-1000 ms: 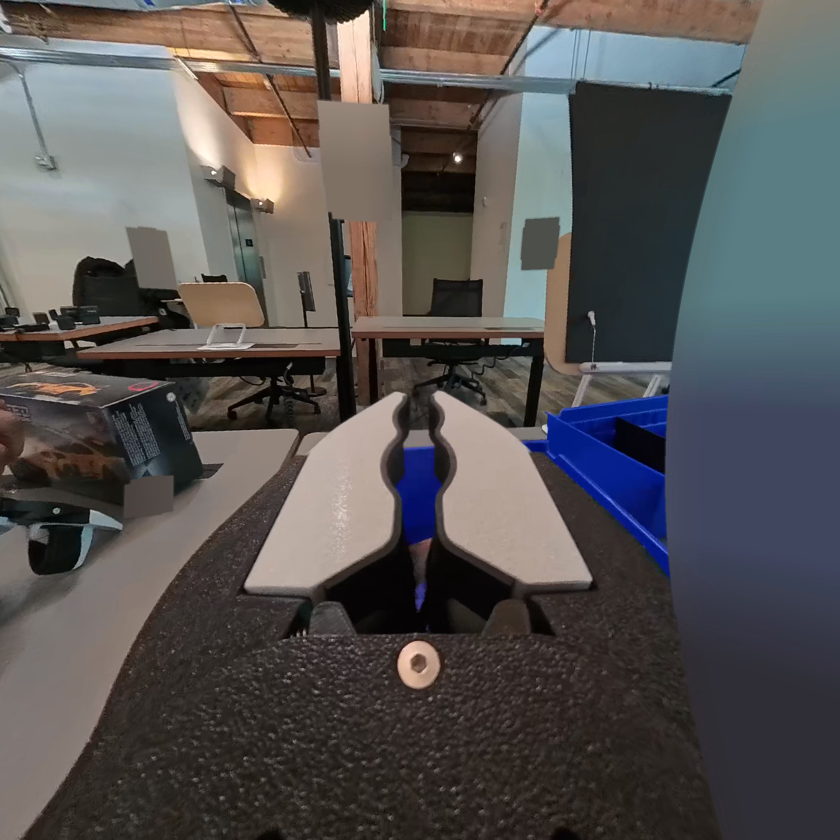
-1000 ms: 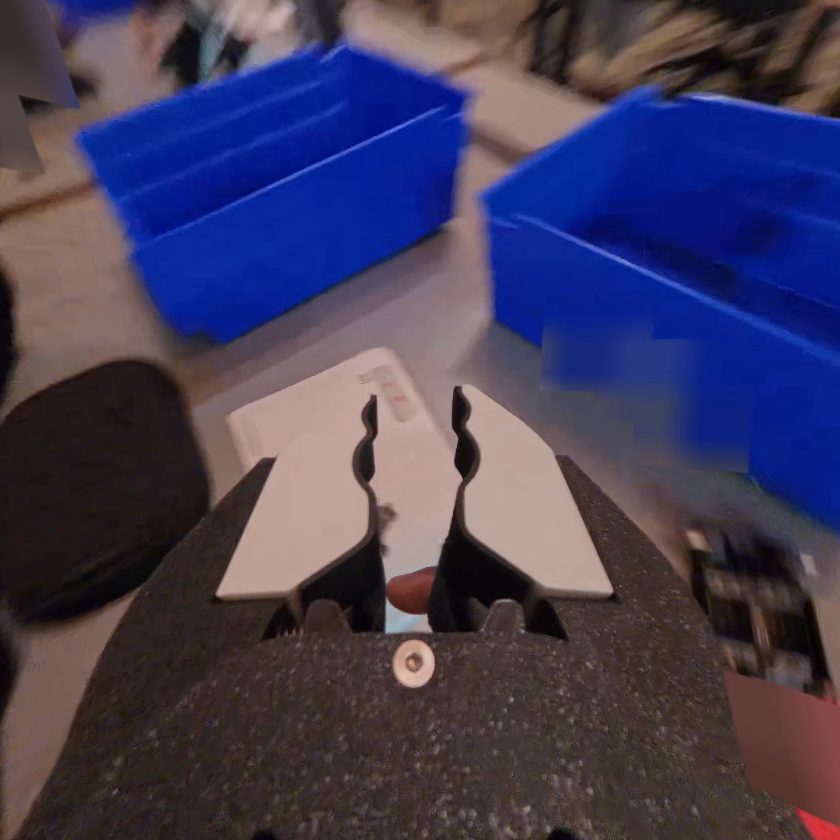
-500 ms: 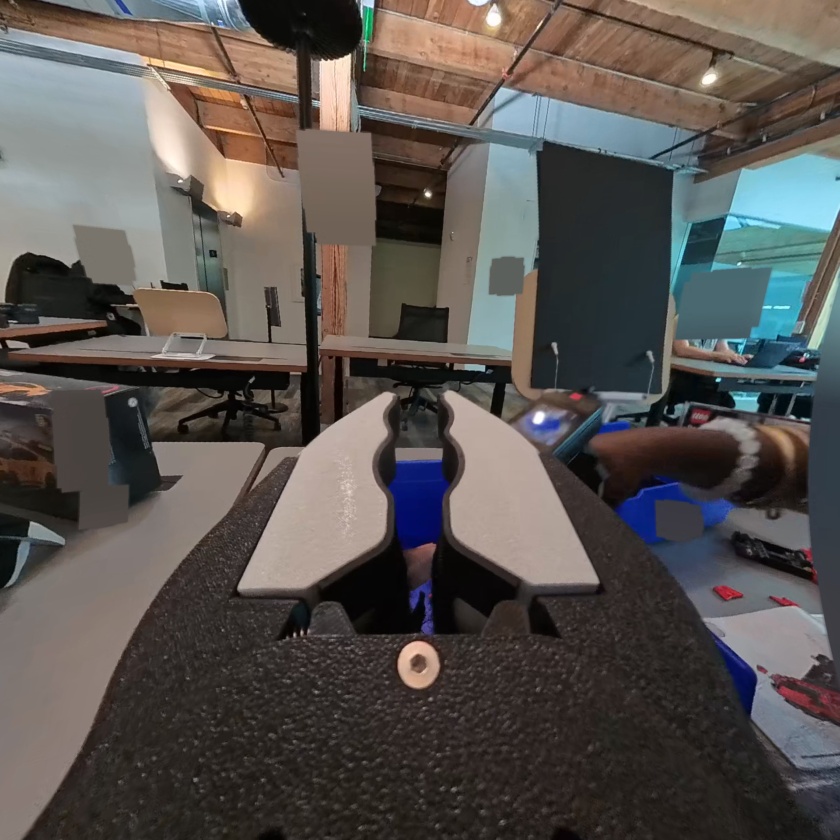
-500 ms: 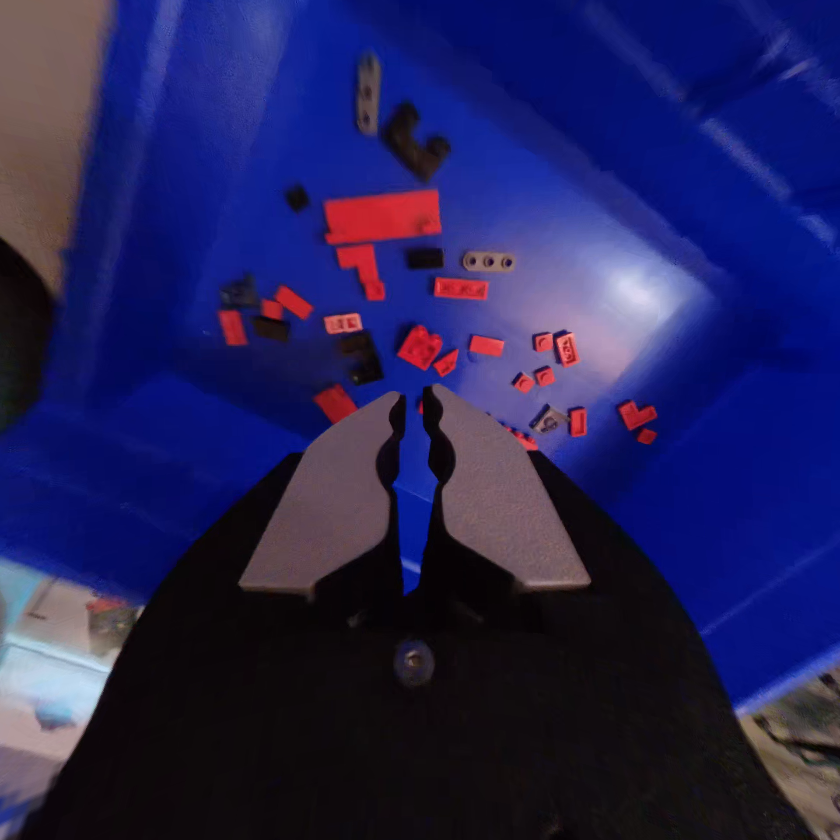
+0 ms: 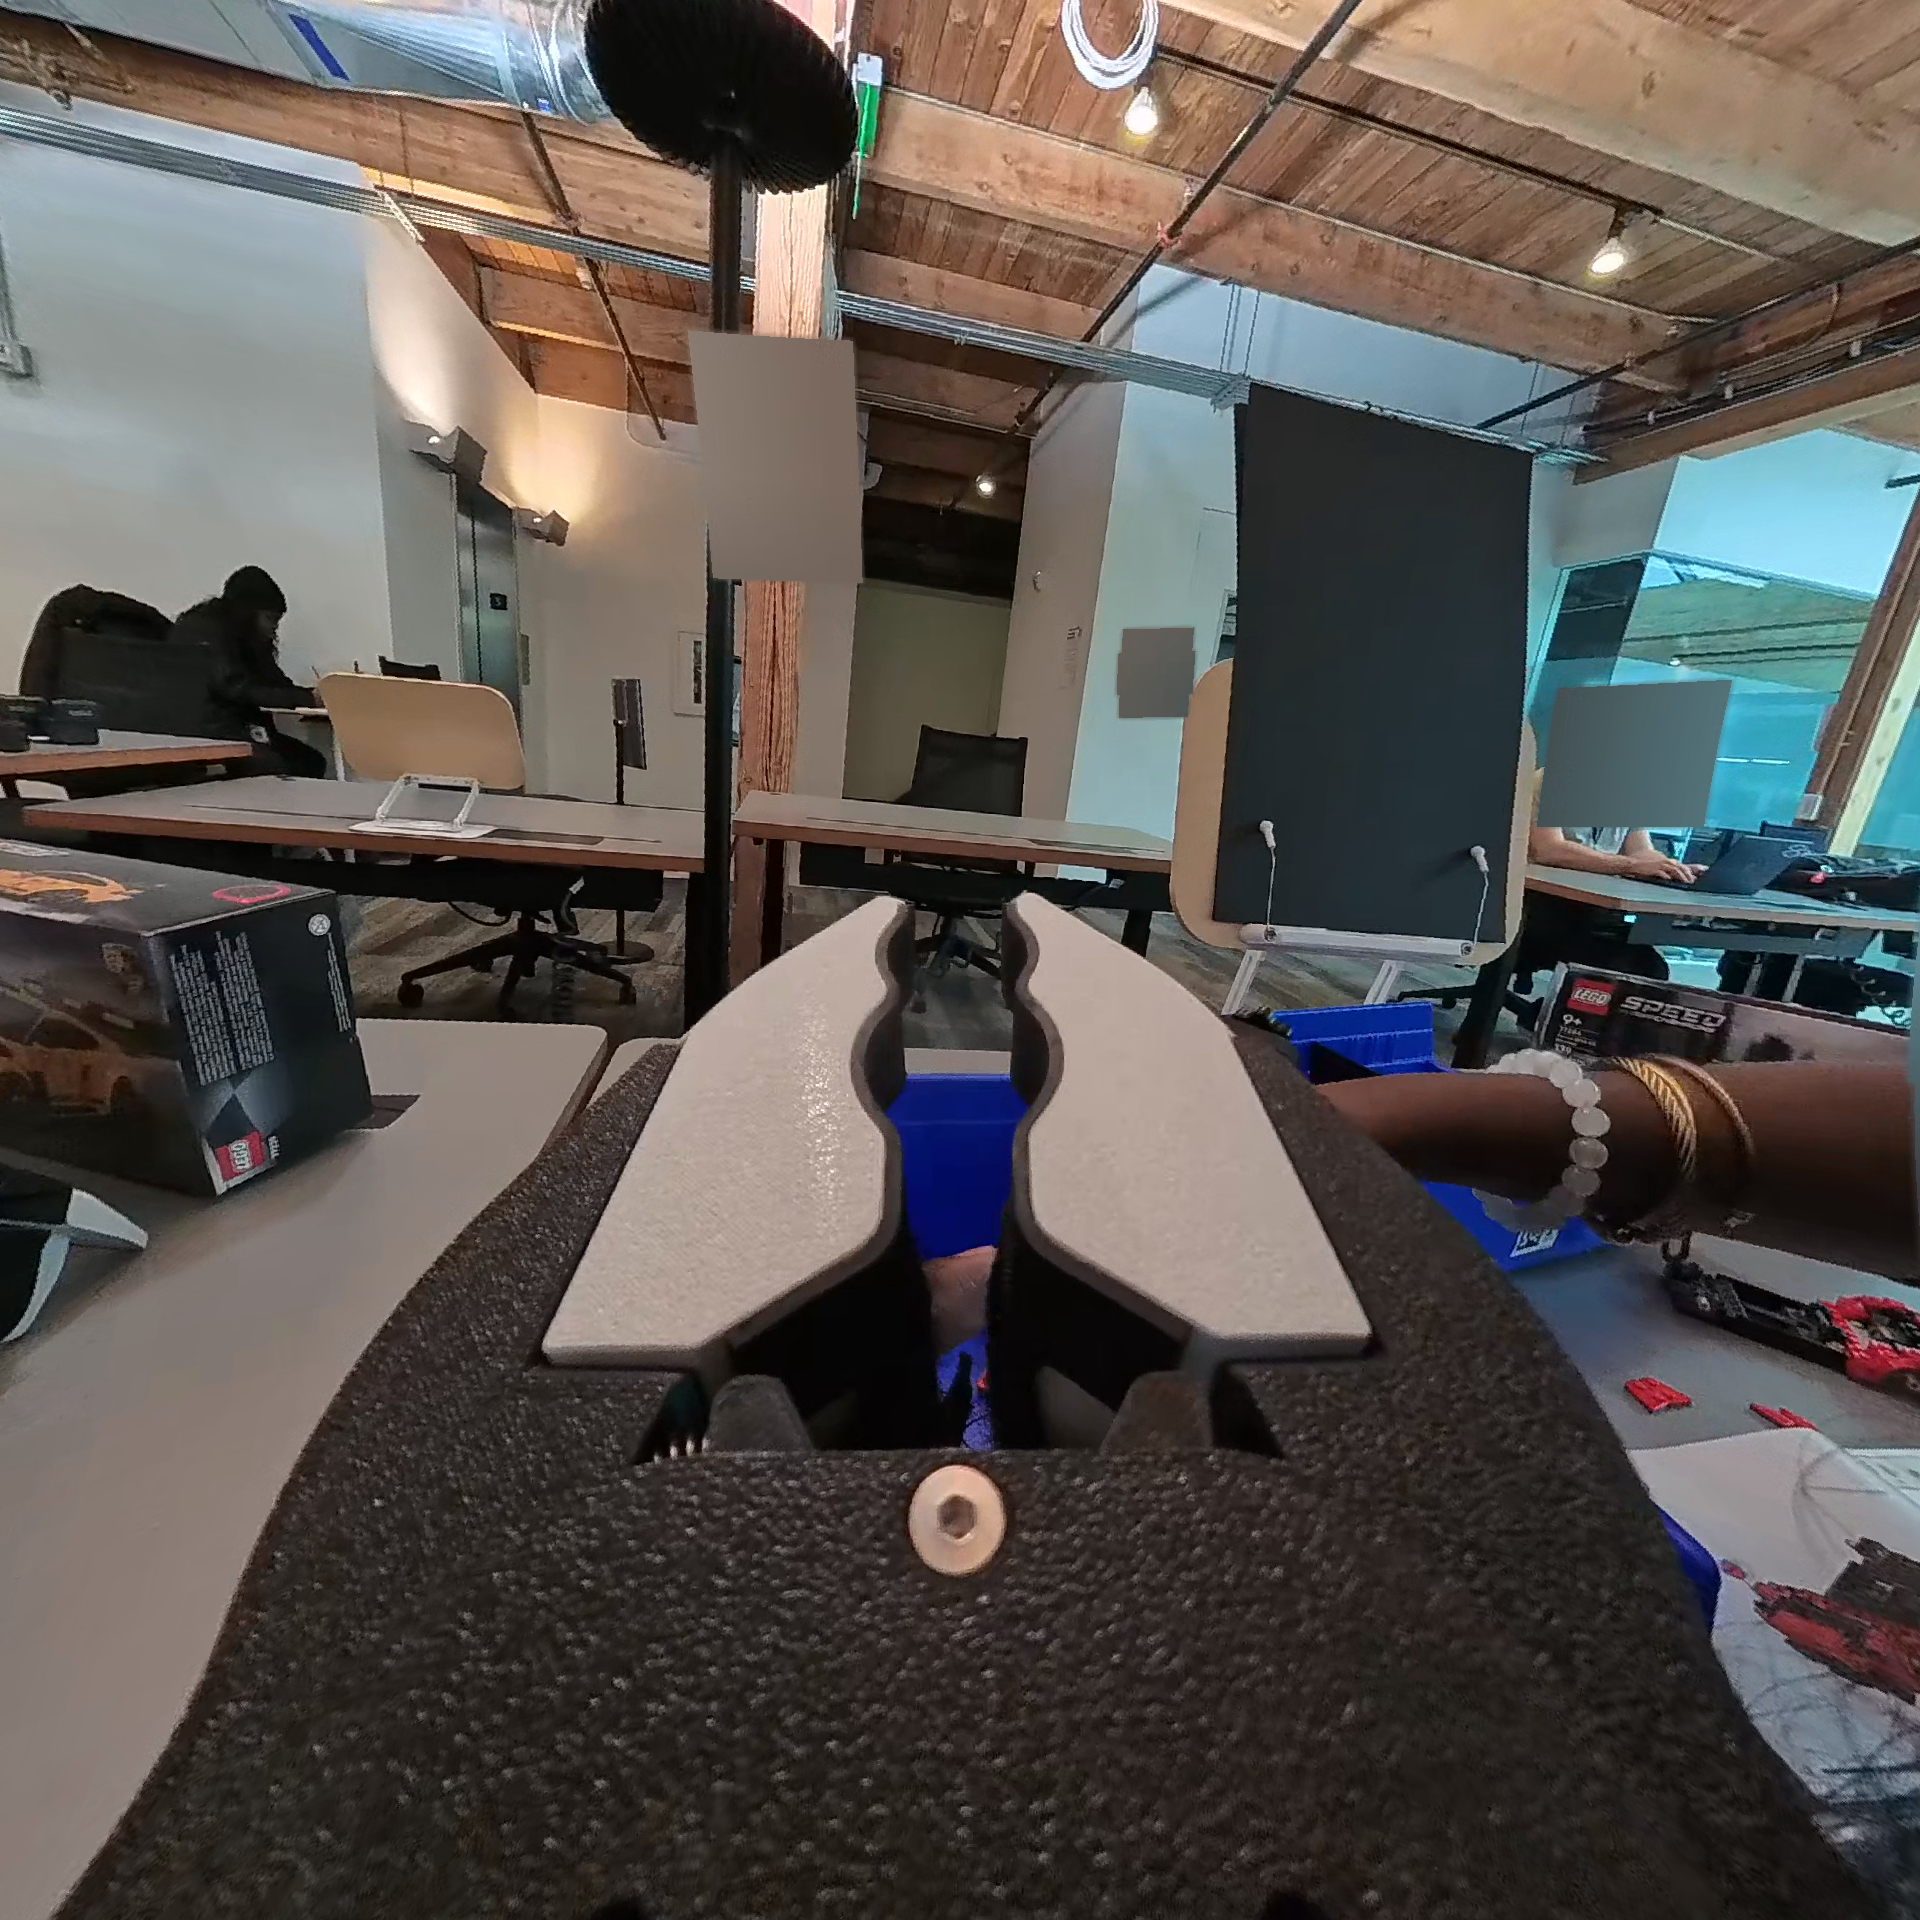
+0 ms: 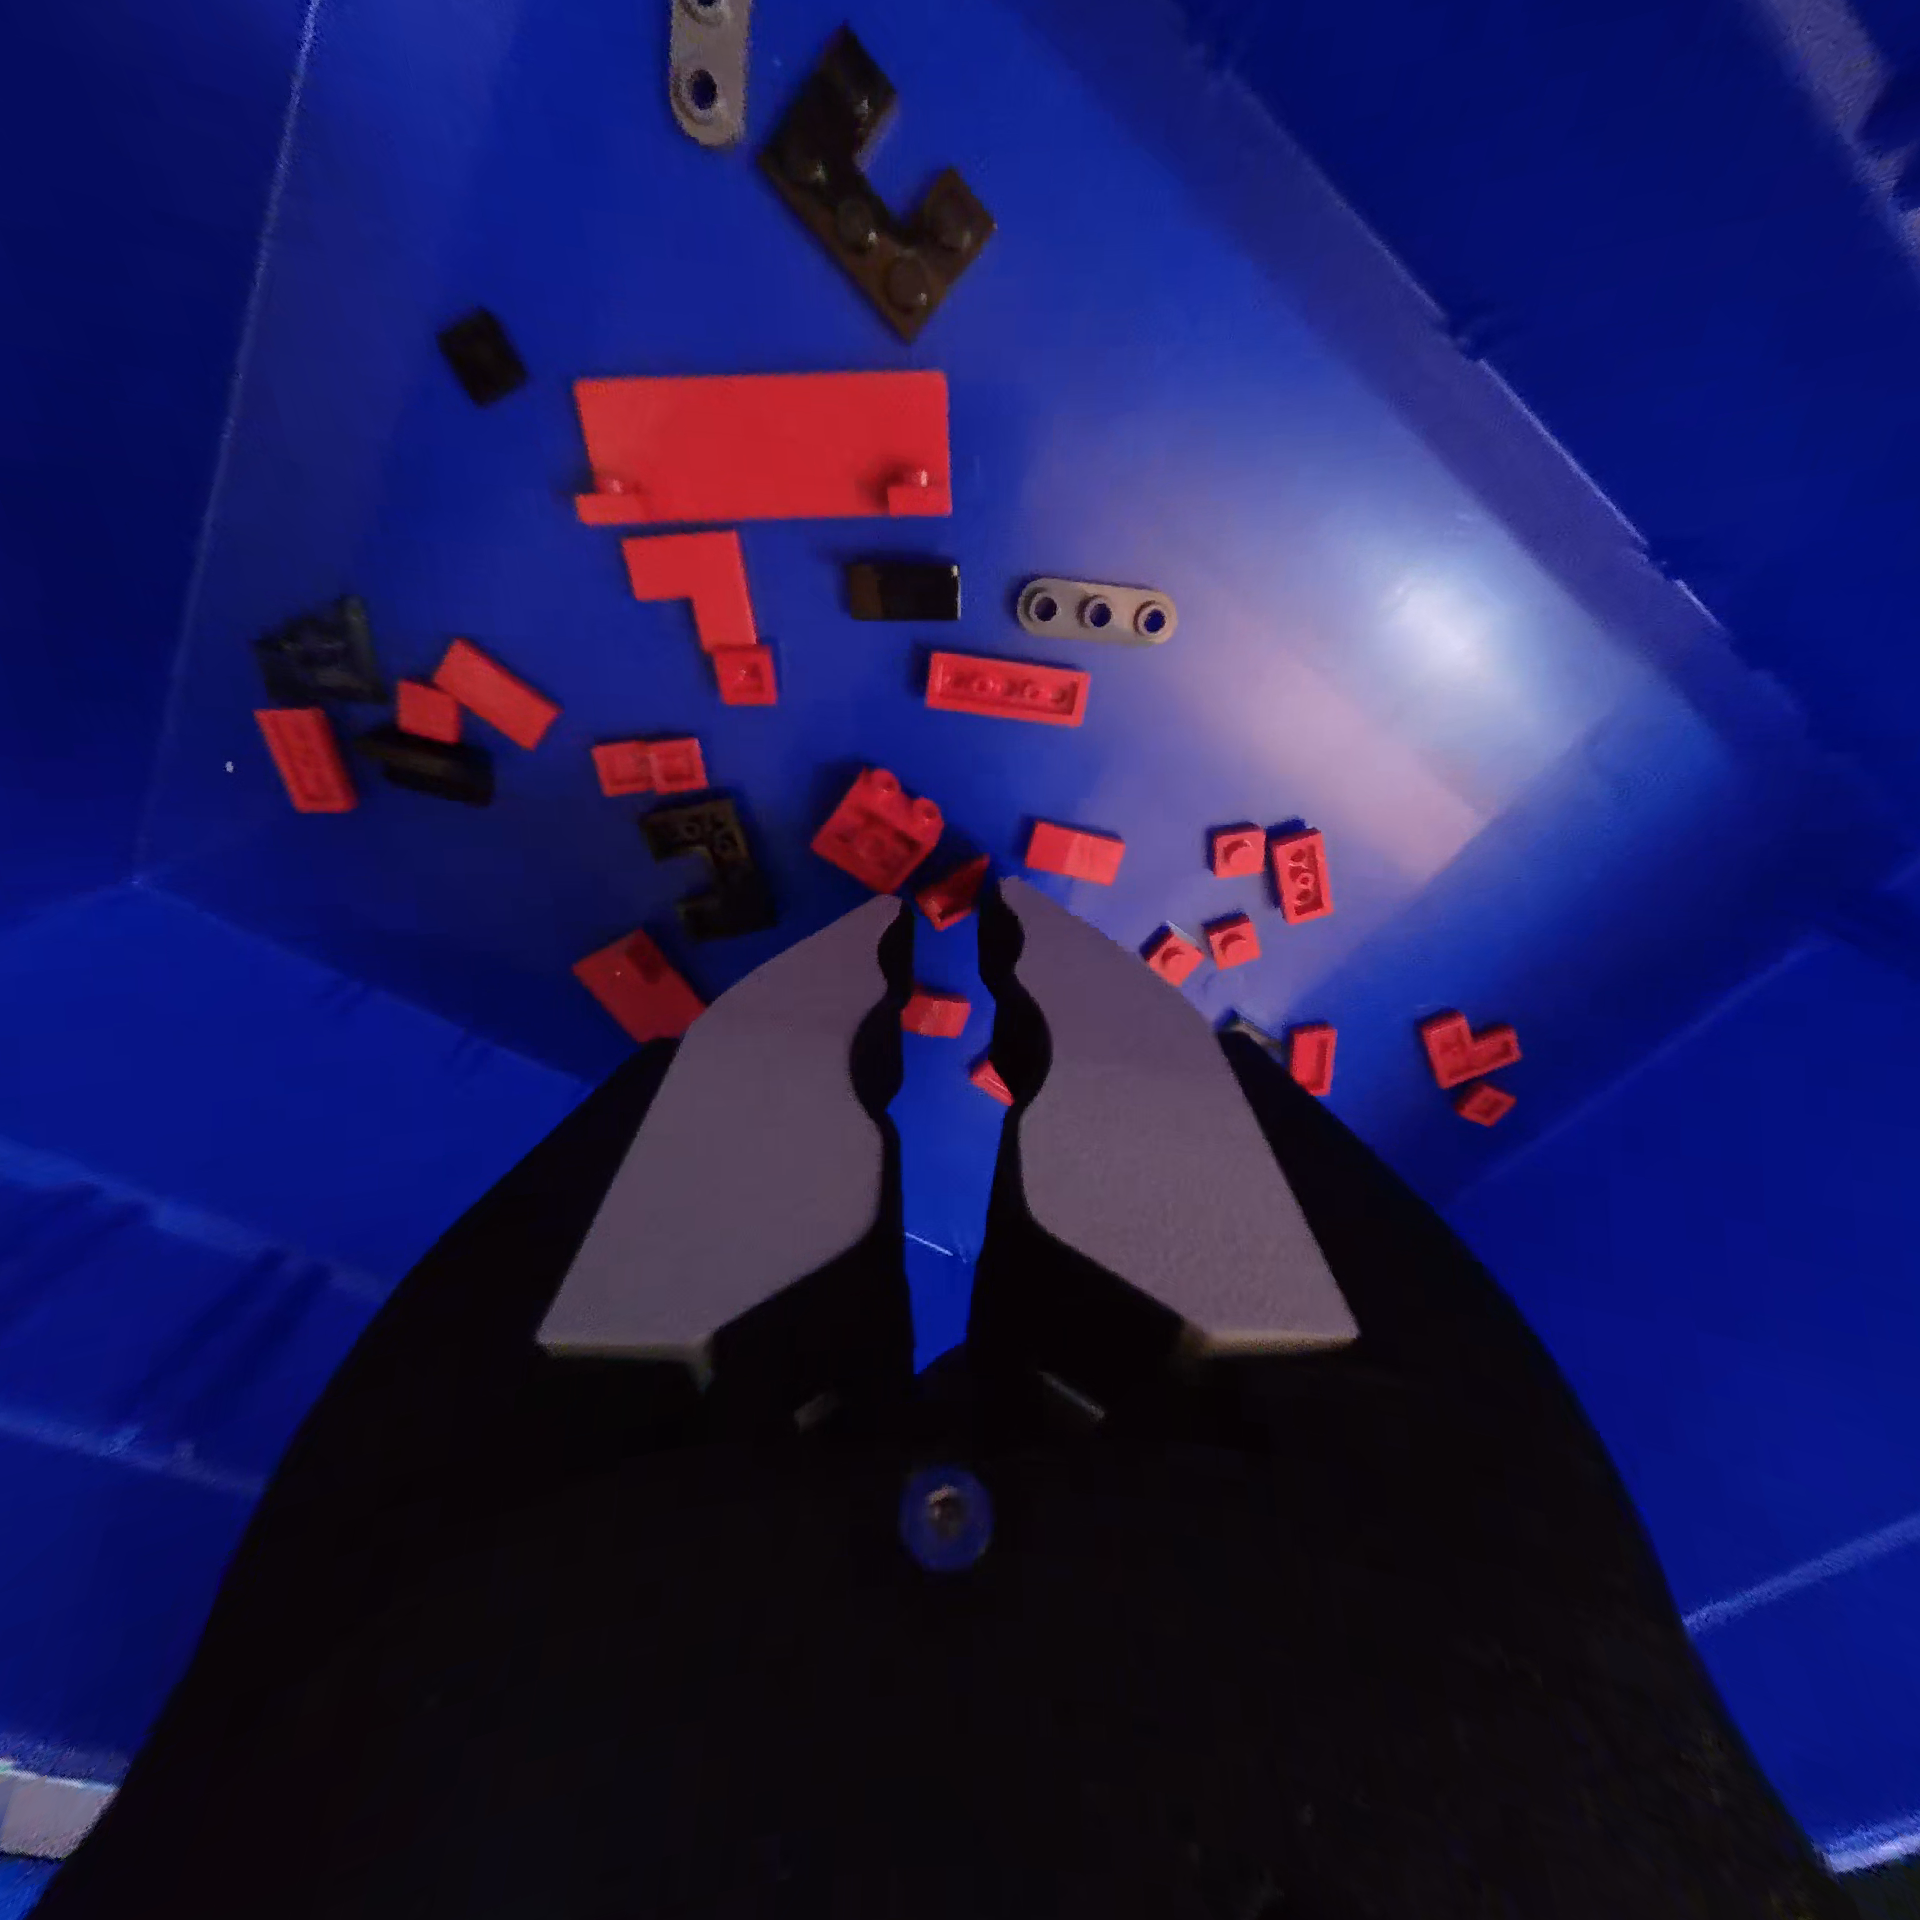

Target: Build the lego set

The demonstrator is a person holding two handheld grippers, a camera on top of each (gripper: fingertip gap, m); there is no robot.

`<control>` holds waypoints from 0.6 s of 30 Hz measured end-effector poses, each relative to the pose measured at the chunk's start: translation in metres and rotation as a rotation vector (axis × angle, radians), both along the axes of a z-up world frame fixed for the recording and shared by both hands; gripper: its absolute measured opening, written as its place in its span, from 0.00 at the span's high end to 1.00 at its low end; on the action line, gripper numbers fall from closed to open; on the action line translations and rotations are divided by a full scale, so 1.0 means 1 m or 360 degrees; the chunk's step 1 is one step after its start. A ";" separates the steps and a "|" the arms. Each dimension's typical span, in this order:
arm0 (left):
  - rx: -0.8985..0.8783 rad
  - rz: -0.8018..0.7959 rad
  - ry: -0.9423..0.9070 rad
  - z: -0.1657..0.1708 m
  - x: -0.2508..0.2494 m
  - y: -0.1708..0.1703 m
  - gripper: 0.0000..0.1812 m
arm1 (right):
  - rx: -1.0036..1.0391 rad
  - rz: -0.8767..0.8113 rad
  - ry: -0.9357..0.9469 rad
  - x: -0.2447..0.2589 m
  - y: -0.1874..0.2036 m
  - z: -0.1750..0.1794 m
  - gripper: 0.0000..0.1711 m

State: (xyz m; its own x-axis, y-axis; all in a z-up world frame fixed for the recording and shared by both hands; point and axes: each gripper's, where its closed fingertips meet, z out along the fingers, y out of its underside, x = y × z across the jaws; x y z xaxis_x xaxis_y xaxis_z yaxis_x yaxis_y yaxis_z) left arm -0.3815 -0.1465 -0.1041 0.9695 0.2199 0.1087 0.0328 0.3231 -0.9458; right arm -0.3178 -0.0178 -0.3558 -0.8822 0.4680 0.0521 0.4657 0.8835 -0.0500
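Lego pieces (image 6: 875, 831) lie scattered on the bin (image 6: 1558, 416) floor, thickest toward its near wall. The right gripper (image 6: 948, 902) hangs just above a small red wedge (image 6: 954, 891), jaws narrowly parted, empty. Risk: smooth, hard plastic may skid away or neighbours get pinched. The left gripper (image 5: 956, 914), textured grey, is slightly parted, empty.

Wooden beam ceiling (image 5: 1351, 156), desks (image 5: 416, 831), black chair (image 5: 966, 774)

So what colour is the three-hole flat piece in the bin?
Grey three-hole piece; right wrist view shows it best.
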 end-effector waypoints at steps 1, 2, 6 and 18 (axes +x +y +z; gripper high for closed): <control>0.0003 -0.0002 0.0000 0.000 0.000 0.000 0.92 | -0.0009 -0.0008 -0.0004 0.000 0.000 0.000 0.94; 0.0003 -0.0008 0.0000 0.000 0.001 0.000 0.92 | -0.0020 -0.0019 -0.0005 0.000 0.000 0.000 0.94; -0.0021 -0.0026 0.0012 -0.002 0.002 0.002 0.92 | -0.0182 -0.0092 0.0006 0.000 -0.007 0.012 0.94; 0.0171 -0.1420 0.0343 0.004 0.137 0.004 0.92 | -0.2463 -0.0066 -0.0484 0.125 -0.076 0.211 0.95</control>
State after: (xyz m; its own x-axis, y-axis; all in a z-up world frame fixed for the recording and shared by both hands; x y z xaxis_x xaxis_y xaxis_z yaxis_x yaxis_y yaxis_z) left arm -0.2443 -0.1423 -0.1000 0.7766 -0.6190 -0.1170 0.1388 0.3493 -0.9267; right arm -0.1929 -0.0942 -0.1445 -0.7560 -0.0791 -0.6497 0.6476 0.0539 -0.7601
